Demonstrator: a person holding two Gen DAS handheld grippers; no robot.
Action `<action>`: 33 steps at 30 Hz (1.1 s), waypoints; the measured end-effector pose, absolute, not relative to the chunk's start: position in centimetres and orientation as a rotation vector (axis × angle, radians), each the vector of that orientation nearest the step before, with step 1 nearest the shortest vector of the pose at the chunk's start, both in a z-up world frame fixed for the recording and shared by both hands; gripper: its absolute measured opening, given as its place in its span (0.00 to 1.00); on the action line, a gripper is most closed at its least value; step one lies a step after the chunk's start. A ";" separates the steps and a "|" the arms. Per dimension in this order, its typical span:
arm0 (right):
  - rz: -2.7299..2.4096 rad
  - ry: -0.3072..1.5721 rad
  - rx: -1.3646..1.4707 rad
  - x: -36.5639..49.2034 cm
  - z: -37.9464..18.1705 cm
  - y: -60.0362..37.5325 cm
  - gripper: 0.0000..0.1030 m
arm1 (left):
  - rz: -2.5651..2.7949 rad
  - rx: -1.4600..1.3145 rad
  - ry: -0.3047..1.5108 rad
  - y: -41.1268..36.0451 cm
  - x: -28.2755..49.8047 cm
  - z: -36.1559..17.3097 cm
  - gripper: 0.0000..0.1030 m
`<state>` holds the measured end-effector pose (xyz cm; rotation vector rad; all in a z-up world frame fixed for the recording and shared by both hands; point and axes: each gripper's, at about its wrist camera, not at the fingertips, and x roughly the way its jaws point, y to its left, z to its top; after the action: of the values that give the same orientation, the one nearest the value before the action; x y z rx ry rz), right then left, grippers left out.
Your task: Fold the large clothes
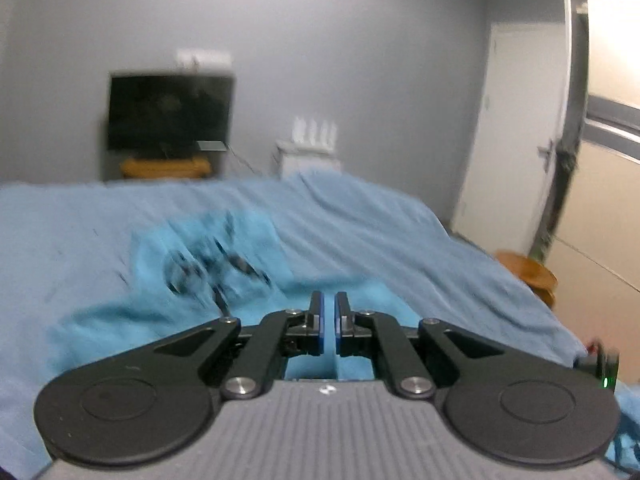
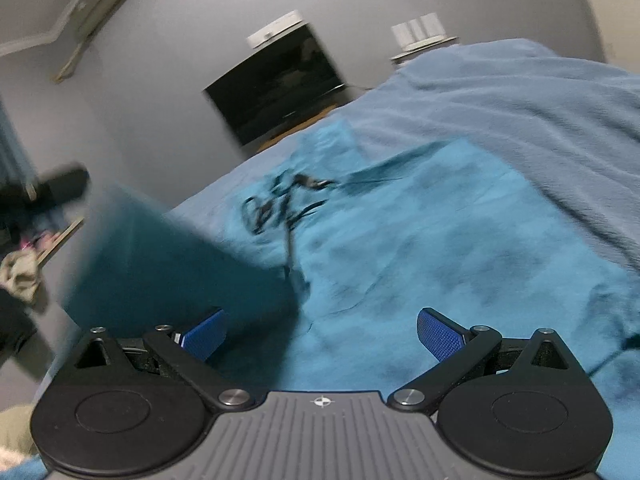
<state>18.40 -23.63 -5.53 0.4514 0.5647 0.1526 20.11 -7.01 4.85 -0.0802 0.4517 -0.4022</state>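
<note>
A bright blue T-shirt [image 1: 224, 264] with a black print lies on a bed covered by a pale blue sheet [image 1: 400, 220]. My left gripper [image 1: 328, 312] is shut on a fold of the shirt's cloth, which shows as a thin blue strip between the pads. In the right wrist view the same shirt [image 2: 420, 248] spreads across the bed, and a dark raised flap of it [image 2: 172, 256] hangs at the left, blurred. My right gripper [image 2: 320, 332] is open and empty just above the shirt.
A black TV [image 1: 170, 116] stands on a wooden stand against the grey wall beyond the bed. A white radiator [image 1: 310, 152] is beside it. A door [image 1: 516, 152] and a round wooden stool [image 1: 528, 272] are at the right.
</note>
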 end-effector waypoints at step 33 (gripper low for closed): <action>0.531 0.619 0.005 16.4 -4.0 -14.6 0.85 | -0.015 -0.344 0.692 12.5 14.1 -3.2 0.67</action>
<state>16.37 -14.65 -4.00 0.0051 0.6194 0.5311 14.13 12.49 -3.15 -0.3444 0.6921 -0.0152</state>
